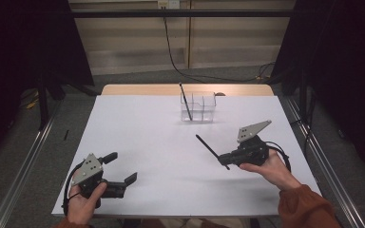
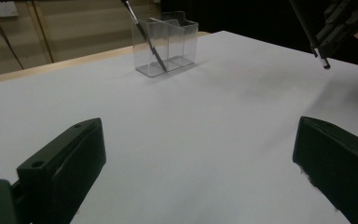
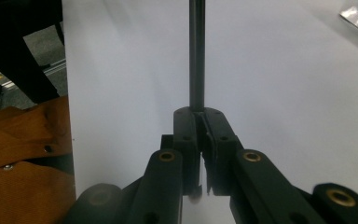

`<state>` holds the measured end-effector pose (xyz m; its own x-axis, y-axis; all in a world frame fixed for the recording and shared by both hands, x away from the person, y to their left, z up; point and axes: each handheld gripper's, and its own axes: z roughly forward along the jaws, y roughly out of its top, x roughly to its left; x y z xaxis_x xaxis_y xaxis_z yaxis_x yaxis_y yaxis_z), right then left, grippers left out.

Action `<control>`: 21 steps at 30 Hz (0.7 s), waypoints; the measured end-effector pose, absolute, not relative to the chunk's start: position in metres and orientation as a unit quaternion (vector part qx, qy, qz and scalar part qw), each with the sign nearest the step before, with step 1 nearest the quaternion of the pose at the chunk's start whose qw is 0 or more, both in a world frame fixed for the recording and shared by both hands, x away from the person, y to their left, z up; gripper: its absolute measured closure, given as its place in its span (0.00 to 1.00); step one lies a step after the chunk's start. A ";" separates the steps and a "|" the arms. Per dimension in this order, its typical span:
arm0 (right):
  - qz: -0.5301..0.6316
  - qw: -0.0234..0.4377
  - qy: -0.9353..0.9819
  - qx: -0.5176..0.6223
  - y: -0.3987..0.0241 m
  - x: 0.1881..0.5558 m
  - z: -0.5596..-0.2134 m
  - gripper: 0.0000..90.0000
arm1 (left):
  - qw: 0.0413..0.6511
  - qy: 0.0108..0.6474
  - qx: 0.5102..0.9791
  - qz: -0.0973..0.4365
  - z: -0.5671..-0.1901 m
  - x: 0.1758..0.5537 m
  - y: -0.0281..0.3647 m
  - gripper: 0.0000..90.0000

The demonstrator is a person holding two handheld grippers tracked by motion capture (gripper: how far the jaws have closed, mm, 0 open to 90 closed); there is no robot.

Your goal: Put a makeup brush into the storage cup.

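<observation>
A clear divided holder (image 1: 203, 108) stands at the far middle of the white table, with one thin black pen (image 1: 185, 100) leaning in its left compartment. My right gripper (image 1: 224, 159) hovers right of centre, shut on a second black pen (image 1: 208, 147) that slants up to the left. In the right gripper view, that pen (image 3: 196, 56) rises straight out of the closed right gripper (image 3: 200, 119). My left gripper (image 1: 122, 167) rests low at the near left, open and holding nothing. In the left gripper view the left gripper (image 2: 196, 158) has its jaws wide apart, facing the holder (image 2: 165, 44).
The white table sheet (image 1: 147, 137) ends on a wooden strip (image 1: 138, 89) at the far edge. Metal rails (image 1: 24, 161) run along both sides on the floor. An orange sleeve (image 1: 306, 206) comes in at the lower right. A cable (image 1: 171, 52) hangs behind the table.
</observation>
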<state>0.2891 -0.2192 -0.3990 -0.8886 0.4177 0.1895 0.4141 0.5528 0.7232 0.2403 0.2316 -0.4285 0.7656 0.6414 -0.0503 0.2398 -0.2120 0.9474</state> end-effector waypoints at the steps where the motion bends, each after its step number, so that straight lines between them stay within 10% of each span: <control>1: 0.411 0.002 0.881 0.232 -0.217 0.289 -0.398 0.94 | 0.554 0.289 0.760 0.182 -0.428 0.240 0.231 0.03; 21: 0.370 -0.014 0.915 0.157 -0.162 0.297 -0.382 0.94 | 0.538 0.224 0.799 0.146 -0.411 0.253 0.193 0.03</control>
<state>0.2972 -0.1618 -0.3821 -0.9502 0.2772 0.1423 0.2982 0.6764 0.6735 0.2532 0.1933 -0.4112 0.8567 0.5158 -0.0081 0.2012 -0.3197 0.9259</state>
